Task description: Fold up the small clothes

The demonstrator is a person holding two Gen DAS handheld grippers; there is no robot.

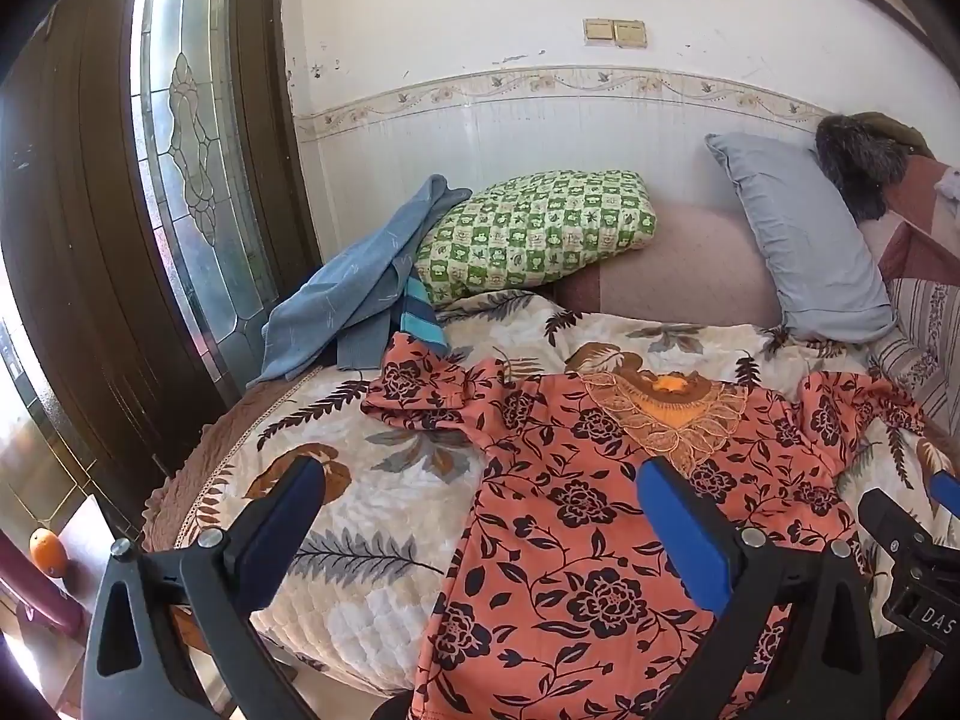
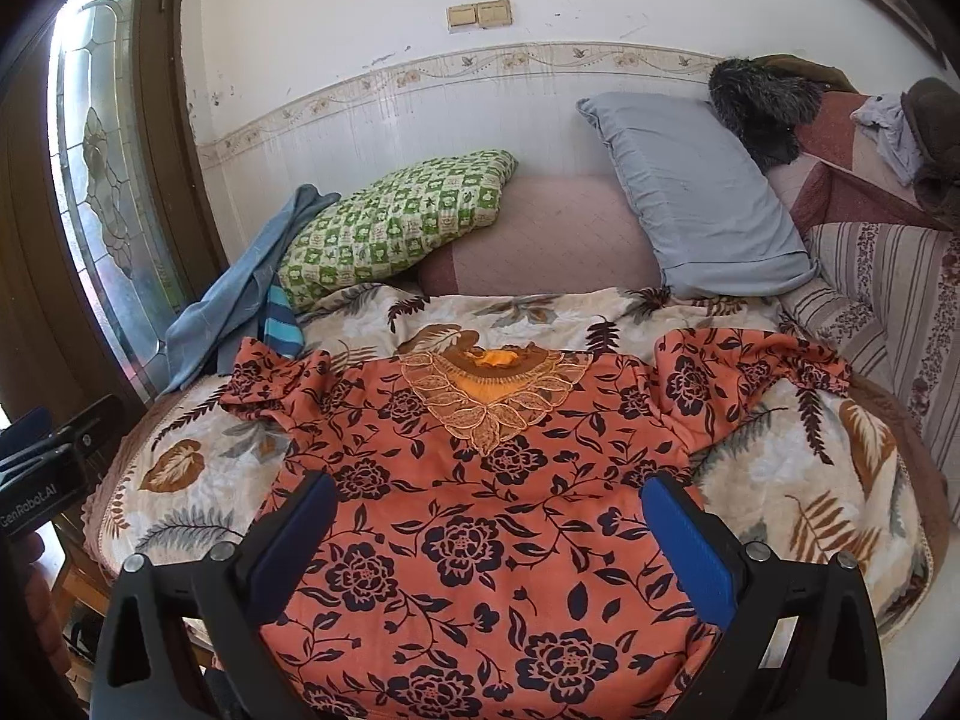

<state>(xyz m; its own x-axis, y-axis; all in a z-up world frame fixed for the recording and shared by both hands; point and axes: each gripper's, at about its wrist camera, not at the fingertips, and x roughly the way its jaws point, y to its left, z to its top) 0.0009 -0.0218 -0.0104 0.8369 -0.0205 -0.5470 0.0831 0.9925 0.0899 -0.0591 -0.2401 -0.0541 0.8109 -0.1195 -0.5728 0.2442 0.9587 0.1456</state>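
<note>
An orange top with a black flower print [image 1: 576, 516] [image 2: 480, 480] lies spread flat on the bed, lace collar [image 2: 492, 396] toward the wall, both short sleeves out to the sides. My left gripper [image 1: 480, 480] hovers open over the top's left edge and the bedspread, nothing between its blue pads. My right gripper [image 2: 489, 492] is open above the middle of the top's body, holding nothing. The right gripper's tip [image 1: 945, 489] shows at the right edge of the left wrist view; the left gripper's body [image 2: 42, 468] shows at the left of the right wrist view.
A leaf-print bedspread [image 2: 798, 480] covers the bed. At the wall lie a green checked pillow [image 1: 534, 234], a grey-blue pillow [image 2: 696, 192], a pink bolster [image 2: 540, 240] and blue clothes [image 1: 348, 300]. A glass-panelled door [image 1: 186, 150] stands left. An orange fruit [image 1: 48, 552] sits low left.
</note>
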